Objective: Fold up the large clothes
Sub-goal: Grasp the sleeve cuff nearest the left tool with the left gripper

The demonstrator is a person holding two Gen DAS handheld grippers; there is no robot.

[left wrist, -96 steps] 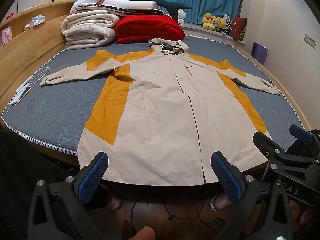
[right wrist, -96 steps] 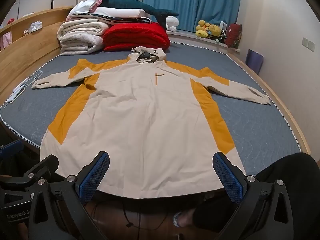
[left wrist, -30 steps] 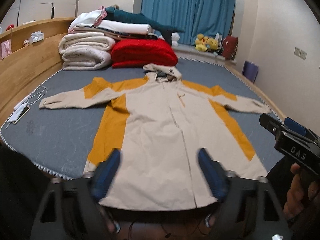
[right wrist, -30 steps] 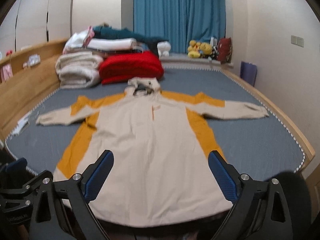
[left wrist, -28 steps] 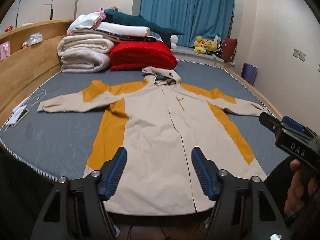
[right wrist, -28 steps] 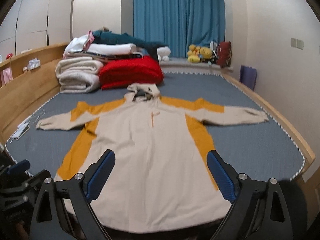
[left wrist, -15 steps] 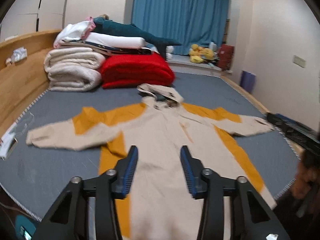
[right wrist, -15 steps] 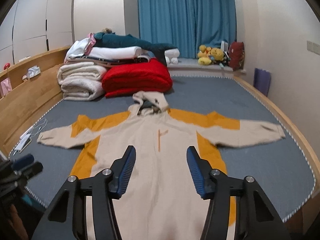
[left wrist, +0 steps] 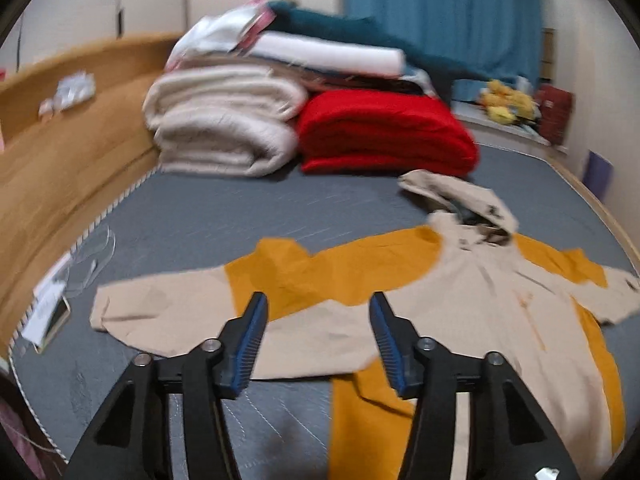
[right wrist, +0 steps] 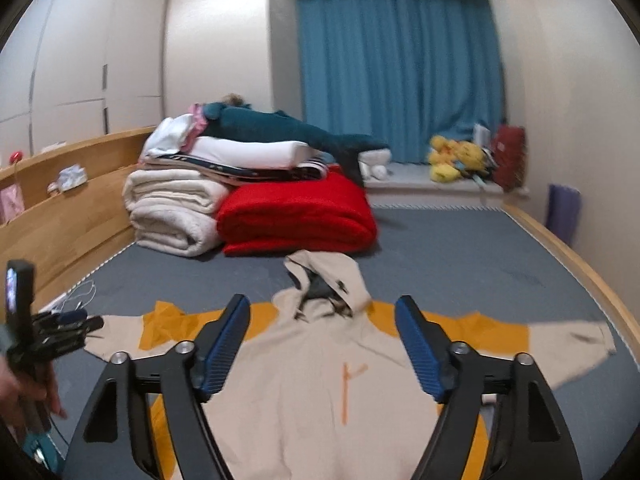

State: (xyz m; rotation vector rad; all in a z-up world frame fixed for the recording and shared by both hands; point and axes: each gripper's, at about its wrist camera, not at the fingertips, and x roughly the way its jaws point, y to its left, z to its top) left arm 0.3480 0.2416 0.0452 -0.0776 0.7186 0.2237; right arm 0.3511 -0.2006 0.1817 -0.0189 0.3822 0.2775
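Nothing folded yet: the beige and mustard hooded coat (right wrist: pixel 320 392) lies spread flat under my left gripper (left wrist: pixel 316 336) and right gripper (right wrist: pixel 322 340), both opening, empty; every fold remains.

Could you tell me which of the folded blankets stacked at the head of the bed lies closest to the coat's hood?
The red blanket: it sits directly behind the hood, while the cream blankets lie further left, beside the wooden headboard.

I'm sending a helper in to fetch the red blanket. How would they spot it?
Look at the bed, toward the blue curtain. The folded red blanket lies just beyond the coat's hood, beside the cream rolled blankets; it is the only red bedding there.
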